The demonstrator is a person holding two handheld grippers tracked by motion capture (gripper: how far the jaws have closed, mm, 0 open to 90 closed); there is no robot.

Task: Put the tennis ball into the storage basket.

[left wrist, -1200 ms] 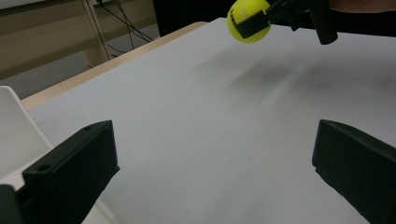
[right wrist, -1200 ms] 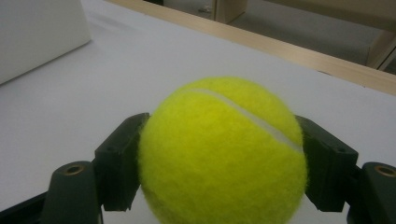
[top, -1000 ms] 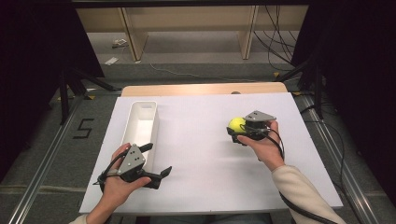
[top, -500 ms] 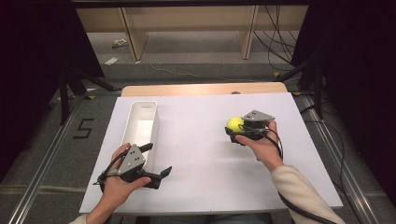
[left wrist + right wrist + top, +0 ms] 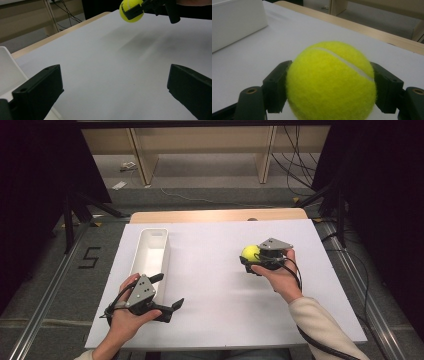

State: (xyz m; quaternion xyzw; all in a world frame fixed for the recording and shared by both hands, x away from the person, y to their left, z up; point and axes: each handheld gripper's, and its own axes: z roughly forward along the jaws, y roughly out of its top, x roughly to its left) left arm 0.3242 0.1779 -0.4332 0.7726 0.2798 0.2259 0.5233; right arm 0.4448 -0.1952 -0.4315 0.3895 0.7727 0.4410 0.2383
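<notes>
A yellow tennis ball is clamped between the jaws of my right gripper, held just above the white board at the right of middle. The right gripper view has the ball squeezed from both sides by the black pads. From the left gripper view the same ball hangs far off at the top, in the other gripper. My left gripper rests low at the front left, its jaws spread wide with bare board between them.
A long white bin lies on the board's left side, just beyond my left gripper, and it looks empty. The white board covers a wooden table. Wooden shelving, cables and dark stands lie beyond.
</notes>
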